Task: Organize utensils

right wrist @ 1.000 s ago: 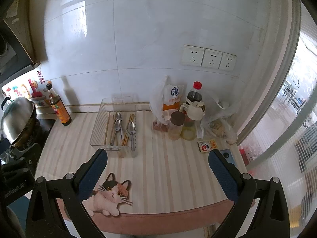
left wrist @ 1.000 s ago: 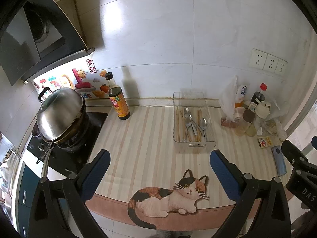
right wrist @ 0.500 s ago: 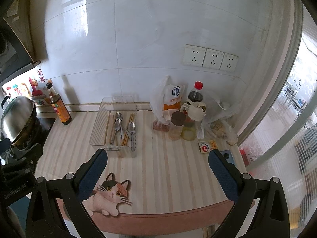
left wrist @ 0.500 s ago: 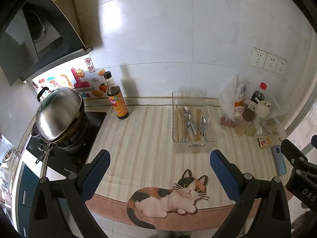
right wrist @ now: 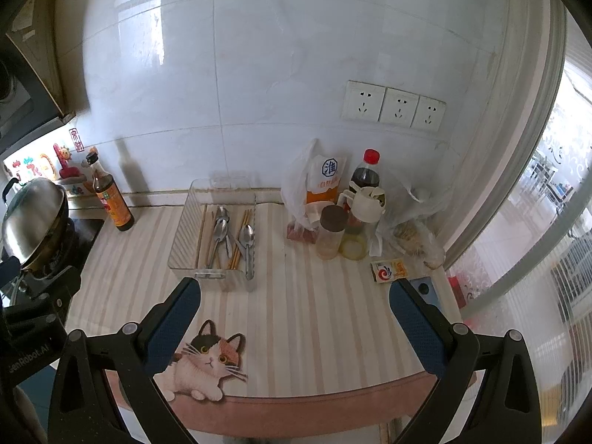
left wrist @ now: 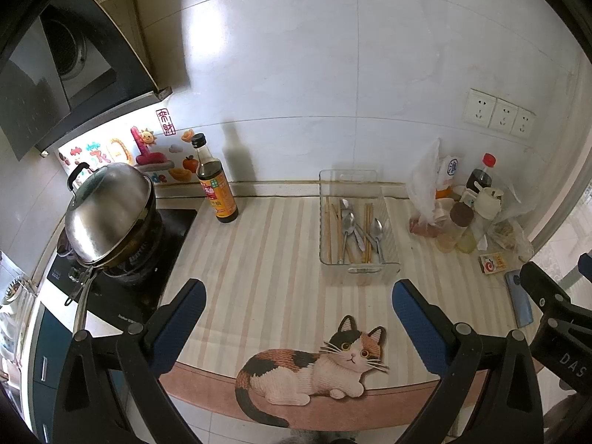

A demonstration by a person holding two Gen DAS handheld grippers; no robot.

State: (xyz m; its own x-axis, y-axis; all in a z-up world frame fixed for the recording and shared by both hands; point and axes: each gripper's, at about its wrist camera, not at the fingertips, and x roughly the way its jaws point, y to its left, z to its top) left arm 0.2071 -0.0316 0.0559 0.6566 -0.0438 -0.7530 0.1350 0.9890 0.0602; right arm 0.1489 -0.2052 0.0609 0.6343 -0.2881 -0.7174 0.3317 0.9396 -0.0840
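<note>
A clear plastic tray stands on the striped counter mat near the wall. It holds metal spoons and wooden chopsticks. My left gripper is open and empty, held above the counter's front edge, well short of the tray. My right gripper is open and empty too, to the right of the tray and nearer than it. Each gripper's body shows at the edge of the other's view.
A lidded steel wok sits on the stove at the left. A soy sauce bottle stands by the wall. Bottles, jars and plastic bags crowd the right. A phone and a small box lie near the right edge.
Both views have shifted very slightly; the left gripper has drifted a little. Nothing on the counter has moved, and both grippers stay open.
</note>
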